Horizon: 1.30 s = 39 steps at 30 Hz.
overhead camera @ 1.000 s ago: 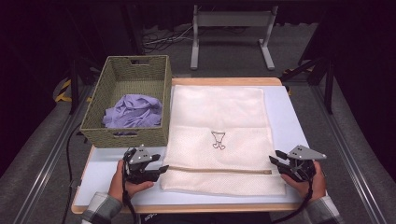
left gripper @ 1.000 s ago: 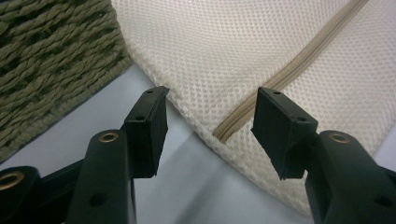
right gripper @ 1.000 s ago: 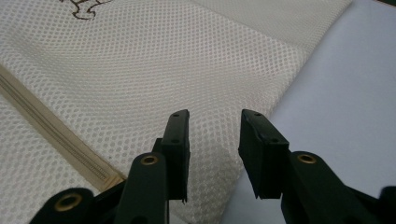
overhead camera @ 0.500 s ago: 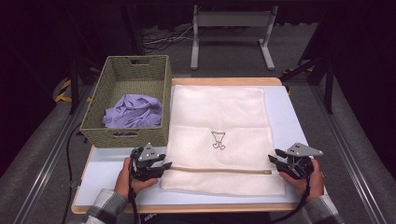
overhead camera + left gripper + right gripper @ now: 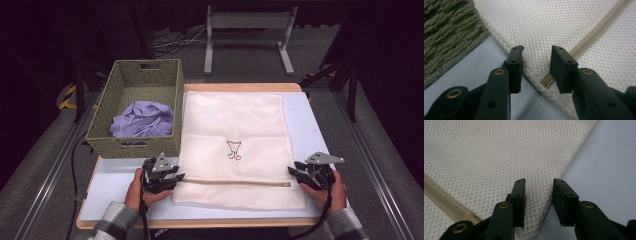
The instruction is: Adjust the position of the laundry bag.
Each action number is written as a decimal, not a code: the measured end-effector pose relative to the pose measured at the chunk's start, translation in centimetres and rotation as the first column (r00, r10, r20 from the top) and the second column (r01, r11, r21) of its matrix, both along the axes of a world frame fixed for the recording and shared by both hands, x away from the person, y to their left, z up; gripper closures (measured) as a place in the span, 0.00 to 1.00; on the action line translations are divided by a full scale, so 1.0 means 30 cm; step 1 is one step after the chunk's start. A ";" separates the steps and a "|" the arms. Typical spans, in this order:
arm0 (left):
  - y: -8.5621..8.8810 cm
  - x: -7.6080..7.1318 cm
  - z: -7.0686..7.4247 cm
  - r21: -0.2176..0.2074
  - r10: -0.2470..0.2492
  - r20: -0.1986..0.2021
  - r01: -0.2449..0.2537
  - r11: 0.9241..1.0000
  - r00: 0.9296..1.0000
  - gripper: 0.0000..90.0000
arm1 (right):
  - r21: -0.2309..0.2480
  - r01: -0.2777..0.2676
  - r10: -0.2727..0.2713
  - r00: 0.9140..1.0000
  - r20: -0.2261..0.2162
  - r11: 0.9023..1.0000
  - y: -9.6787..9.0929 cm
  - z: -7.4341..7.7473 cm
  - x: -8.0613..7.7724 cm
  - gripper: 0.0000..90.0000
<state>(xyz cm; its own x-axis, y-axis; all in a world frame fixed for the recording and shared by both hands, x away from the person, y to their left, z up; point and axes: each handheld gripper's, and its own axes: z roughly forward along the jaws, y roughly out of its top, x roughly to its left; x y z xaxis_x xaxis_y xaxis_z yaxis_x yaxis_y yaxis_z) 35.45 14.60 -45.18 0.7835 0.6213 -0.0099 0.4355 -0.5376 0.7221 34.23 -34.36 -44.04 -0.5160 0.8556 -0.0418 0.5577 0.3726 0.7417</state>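
Since the earlier high view the left gripper (image 5: 176, 176) has edged in against the mesh laundry bag (image 5: 235, 125), and both pairs of fingers have just been narrowing around its side edges. The bag lies flat on the table (image 5: 300, 107), just beside the woven basket (image 5: 102, 135) that holds purple clothing (image 5: 142, 120), probably the load meant for it. In the left gripper view the fingers (image 5: 515, 67) straddle the bag's edge right at the end of the zipper (image 5: 586, 35), not yet pinching the mesh. The right gripper (image 5: 292, 171) sits at the opposite edge; its fingers (image 5: 519, 200) likewise bracket the hem with a gap showing. Holding both ends of the zipper line would likely keep the bag taut so the opening can be worked
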 end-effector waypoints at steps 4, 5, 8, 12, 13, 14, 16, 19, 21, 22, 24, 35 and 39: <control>-0.003 -0.004 0.002 0.014 -0.011 0.007 0.011 1.000 1.000 0.82 | 0.010 -0.001 0.001 1.000 0.000 1.000 -0.004 -0.001 0.004 0.85; -0.004 -0.003 0.002 0.013 -0.012 0.005 0.012 1.000 1.000 0.83 | 0.010 -0.004 0.004 1.000 0.003 1.000 -0.003 -0.002 0.004 0.87; -0.011 0.001 0.003 0.020 -0.005 0.010 0.005 1.000 1.000 0.87 | -0.005 -0.008 0.008 1.000 0.012 1.000 0.003 -0.001 0.007 0.93; -0.016 0.006 0.001 0.038 0.007 0.027 -0.008 0.999 1.000 0.92 | -0.017 -0.014 0.014 1.000 0.008 1.000 0.003 0.003 0.017 0.94; -0.017 0.007 0.002 0.042 0.010 0.030 -0.011 0.999 0.999 0.93 | -0.016 -0.015 0.015 1.000 0.006 1.000 0.004 0.004 0.020 0.94; -0.019 0.009 0.001 0.044 0.011 0.032 -0.012 0.999 0.999 0.94 | -0.021 -0.011 0.012 1.000 0.009 1.000 0.005 0.004 0.024 0.94; -0.022 0.012 0.003 0.049 0.010 0.034 -0.011 0.999 0.999 0.95 | -0.025 -0.005 0.006 1.000 0.010 1.000 0.007 0.005 0.035 0.94; -0.027 0.018 0.003 0.050 0.011 0.035 -0.013 0.999 0.999 0.95 | -0.029 0.004 -0.003 1.000 0.016 1.000 0.007 0.006 0.049 0.94; -0.029 0.023 0.003 0.050 0.011 0.039 -0.013 0.999 0.999 0.96 | -0.026 0.009 -0.009 1.000 0.017 1.000 0.009 0.009 0.055 0.94; -0.031 0.025 0.002 0.049 0.012 0.039 -0.014 0.999 0.999 0.96 | -0.027 0.013 -0.012 1.000 0.018 1.000 0.009 0.010 0.057 0.94; -0.035 0.029 0.003 0.051 0.017 0.041 -0.019 0.999 0.999 0.96 | -0.028 0.018 -0.018 1.000 0.021 0.999 0.007 0.012 0.064 0.94; -0.051 0.044 0.002 0.062 0.030 0.065 -0.034 0.998 0.997 0.95 | -0.028 0.018 -0.017 0.999 0.044 0.999 0.001 0.014 0.109 0.94; -0.052 0.054 0.002 0.051 0.032 0.062 -0.035 0.998 0.998 0.95 | -0.026 0.023 -0.022 0.998 0.052 0.999 -0.002 0.015 0.116 0.93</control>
